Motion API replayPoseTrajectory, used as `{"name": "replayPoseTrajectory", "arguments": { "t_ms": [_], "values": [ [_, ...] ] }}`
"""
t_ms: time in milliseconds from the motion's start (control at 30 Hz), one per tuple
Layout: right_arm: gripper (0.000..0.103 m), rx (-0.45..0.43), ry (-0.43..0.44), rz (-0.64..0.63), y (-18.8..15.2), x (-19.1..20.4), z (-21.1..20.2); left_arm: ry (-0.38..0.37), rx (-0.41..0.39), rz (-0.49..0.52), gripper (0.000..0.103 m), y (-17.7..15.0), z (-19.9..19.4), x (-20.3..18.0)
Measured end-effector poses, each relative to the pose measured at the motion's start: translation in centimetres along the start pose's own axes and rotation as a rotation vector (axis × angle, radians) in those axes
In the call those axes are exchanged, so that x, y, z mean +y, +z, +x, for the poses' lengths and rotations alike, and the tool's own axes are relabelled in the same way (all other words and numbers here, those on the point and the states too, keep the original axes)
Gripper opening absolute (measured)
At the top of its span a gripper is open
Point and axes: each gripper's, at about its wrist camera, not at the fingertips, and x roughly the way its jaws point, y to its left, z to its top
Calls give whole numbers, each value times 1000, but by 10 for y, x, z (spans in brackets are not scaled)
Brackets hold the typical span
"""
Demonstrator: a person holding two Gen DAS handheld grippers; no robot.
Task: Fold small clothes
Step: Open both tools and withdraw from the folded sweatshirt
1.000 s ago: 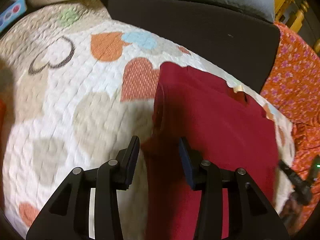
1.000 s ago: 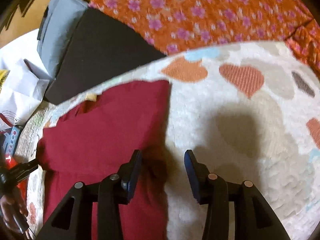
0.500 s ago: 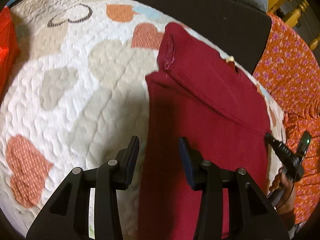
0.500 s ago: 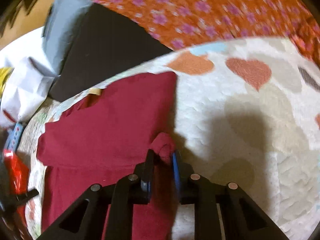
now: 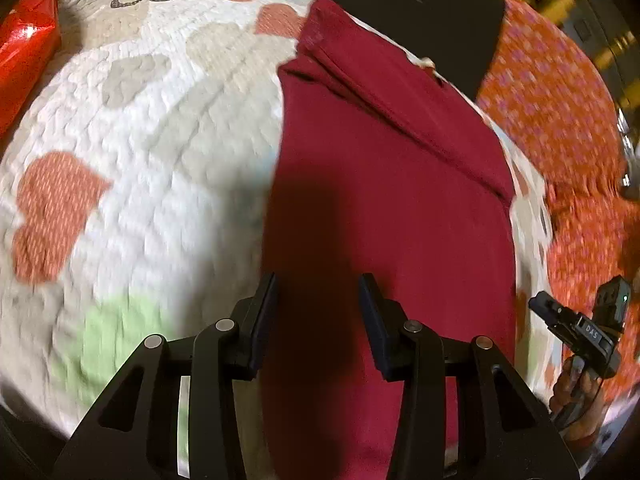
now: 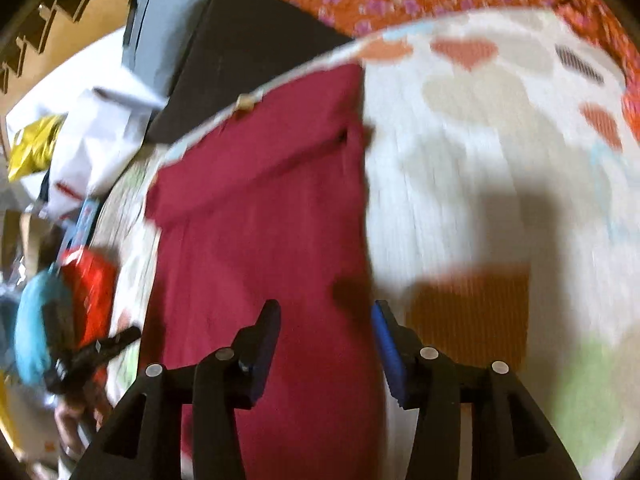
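Note:
A dark red garment point(image 5: 384, 184) lies flat on a white quilt with heart patches point(image 5: 152, 128). Its far end is folded over into a band across the top; it also shows in the right wrist view point(image 6: 264, 216). My left gripper point(image 5: 318, 292) is open and empty above the garment's left edge near its lower part. My right gripper point(image 6: 326, 320) is open and empty above the garment's right edge. The right gripper also shows in the left wrist view point(image 5: 576, 328), and the left gripper in the right wrist view point(image 6: 92, 354).
A dark cushion point(image 5: 400, 4) lies beyond the quilt's far edge. An orange flowered cloth point(image 5: 560, 120) lies to the right. A shiny red packet point(image 5: 24, 44) sits at the left. White bags and a yellow packet point(image 6: 36, 148) are piled at the far left.
My right gripper was shut on the garment's edge half a second ago; it has let go and opened. Both grippers have drawn back toward the garment's lower part.

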Motion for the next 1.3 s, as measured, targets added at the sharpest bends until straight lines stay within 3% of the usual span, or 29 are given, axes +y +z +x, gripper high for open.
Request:
{"name": "replayPoseTrajectory", "arguments": {
  "t_ms": [133, 333, 533, 833, 967, 1100, 1300],
  "values": [
    [46, 30, -20, -31, -37, -4, -13, -4, 52, 32, 54, -28, -5, -2],
    [47, 38, -15, -19, -61, -9, -13, 55, 78, 55, 54, -57, -8, 7],
    [47, -2, -88, -68, -75, 3, -9, 103, 43, 83, 54, -59, -11, 2],
    [47, 7, -122, -159, -92, 32, 5, 95, 51, 89, 54, -64, -6, 1],
    [48, 2, -117, -125, -97, 27, 5, 81, 57, 100, 65, -74, -5, 1],
    [48, -11, -119, -114, -101, 26, 6, 110, 45, 150, 67, -81, -2, -5],
    [49, -28, -133, -93, -104, 18, -6, 107, 32, 178, 79, -83, 4, -11]
  ]
}}
